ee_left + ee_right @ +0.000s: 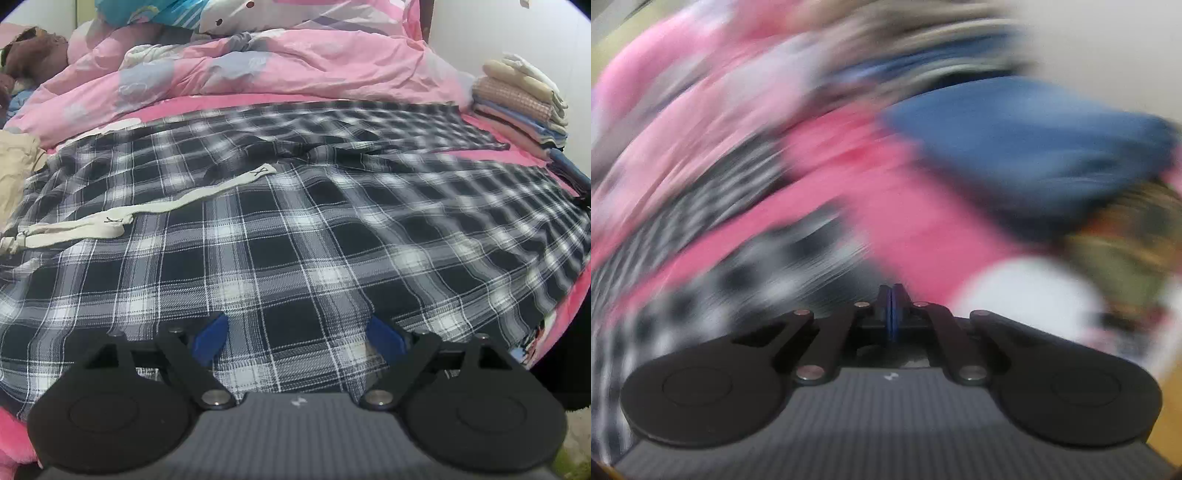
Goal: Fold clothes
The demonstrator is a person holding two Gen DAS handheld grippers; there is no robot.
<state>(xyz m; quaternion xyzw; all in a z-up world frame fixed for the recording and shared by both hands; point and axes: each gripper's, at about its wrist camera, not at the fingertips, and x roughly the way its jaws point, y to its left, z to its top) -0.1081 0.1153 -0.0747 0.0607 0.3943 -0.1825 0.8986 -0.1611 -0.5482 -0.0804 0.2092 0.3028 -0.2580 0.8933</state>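
Observation:
A black-and-white plaid garment (288, 229) lies spread across the pink bed, with a cream drawstring band (147, 210) lying over its left part. My left gripper (297, 338) hovers over the garment's near edge, open, its blue pads (210, 336) wide apart with only cloth beneath. The right wrist view is heavily motion-blurred. There my right gripper (891, 314) is shut, blue pads pressed together with nothing visible between them. Blurred plaid cloth (713, 258) lies to its left, pink sheet (886, 192) ahead.
A crumpled pink duvet (258, 70) fills the back of the bed. A stack of folded clothes (521, 103) stands at the back right by the wall. Beige cloth (14, 166) lies at the left edge. A blue folded item (1034, 147) shows blurred ahead of the right gripper.

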